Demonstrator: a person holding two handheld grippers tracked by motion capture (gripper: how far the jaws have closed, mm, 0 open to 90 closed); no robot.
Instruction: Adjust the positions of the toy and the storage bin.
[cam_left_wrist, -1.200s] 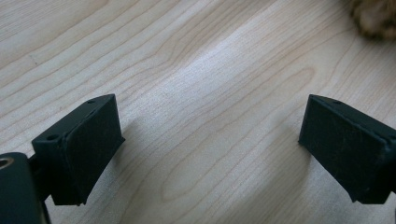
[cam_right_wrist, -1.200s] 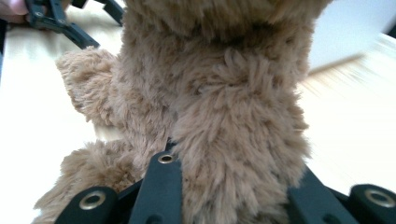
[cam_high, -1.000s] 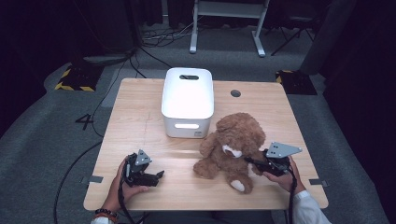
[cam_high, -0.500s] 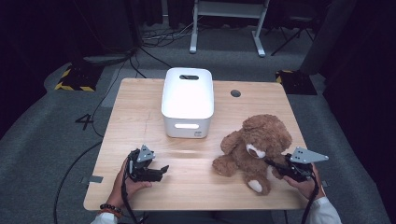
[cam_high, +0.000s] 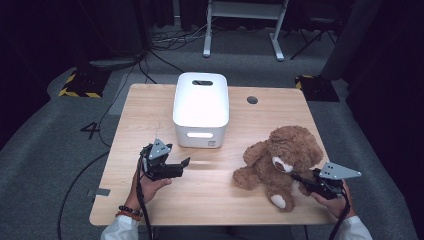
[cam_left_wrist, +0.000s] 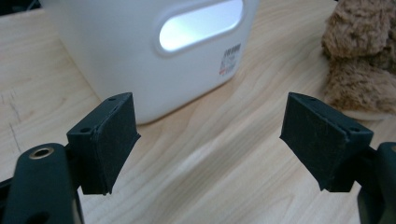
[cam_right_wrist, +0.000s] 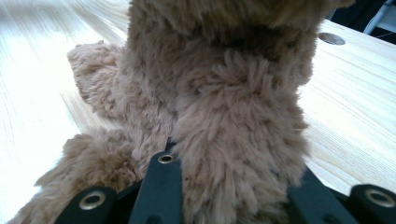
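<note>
**Three cameras, one shared table**

The high view looks forward and down over the whole table (cam_high: 150, 120). The left gripper view sits close to the white bin (cam_left_wrist: 140, 46), facing the bear (cam_left_wrist: 359, 60). The right gripper view presses against the bear's fur.

Plush of the bear (cam_right_wrist: 219, 93) swallows the right fingers (cam_right_wrist: 161, 186), hiding their tips; its head runs off the top edge.

brown teddy bear (cam_high: 282, 157), white bin (cam_high: 200, 107)
</note>
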